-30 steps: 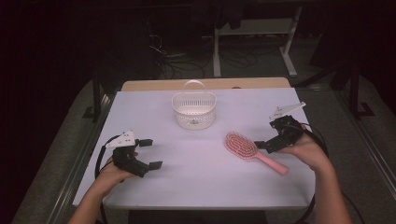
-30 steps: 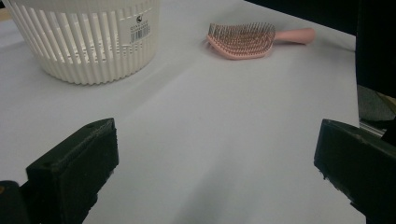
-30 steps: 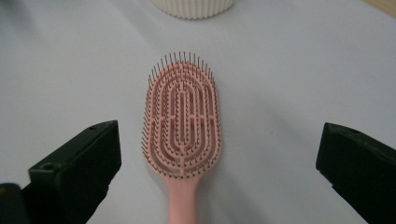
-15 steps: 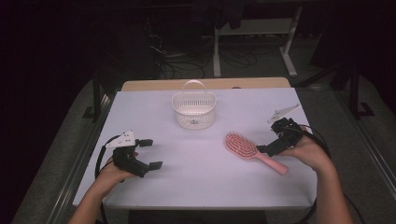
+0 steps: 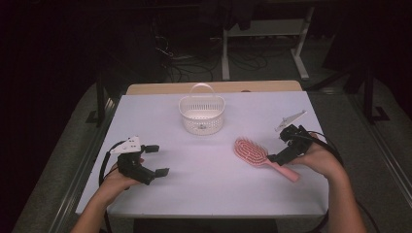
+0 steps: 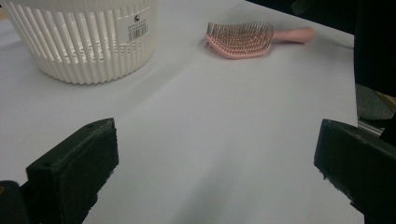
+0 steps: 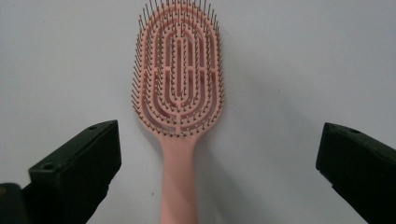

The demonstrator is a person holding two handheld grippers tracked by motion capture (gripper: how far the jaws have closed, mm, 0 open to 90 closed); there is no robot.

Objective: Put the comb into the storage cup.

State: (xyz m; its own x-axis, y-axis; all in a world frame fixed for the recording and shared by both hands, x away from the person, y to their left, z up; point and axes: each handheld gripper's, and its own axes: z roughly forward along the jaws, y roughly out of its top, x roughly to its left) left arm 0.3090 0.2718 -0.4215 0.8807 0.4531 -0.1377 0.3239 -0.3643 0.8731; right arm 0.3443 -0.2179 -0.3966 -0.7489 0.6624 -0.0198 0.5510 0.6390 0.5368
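A pink hairbrush [image 5: 251, 151] lies bristles up on the white table [image 5: 209, 194], its handle pointing to the near right. My right gripper [image 5: 278, 148] hovers open just over that handle. In the right gripper view the hairbrush [image 7: 177, 84] lies straight ahead and its handle runs down between the wide-open jaws of the right gripper [image 7: 219, 161] without touching them. My left gripper [image 5: 158, 160] rests open at the table's near left, nothing between its jaws. From the left gripper [image 6: 215, 172], the hairbrush [image 6: 243, 39] is far ahead.
A white slatted basket [image 5: 201, 115] with an upright handle stands at the table's far middle; the basket [image 6: 84, 42] has a barcode label on its wall. A wooden strip [image 5: 214, 87] borders the far edge. Cables trail from both grippers.
My right gripper has edged slightly left and down toward the brush handle. The left gripper and the brush have stayed in place.
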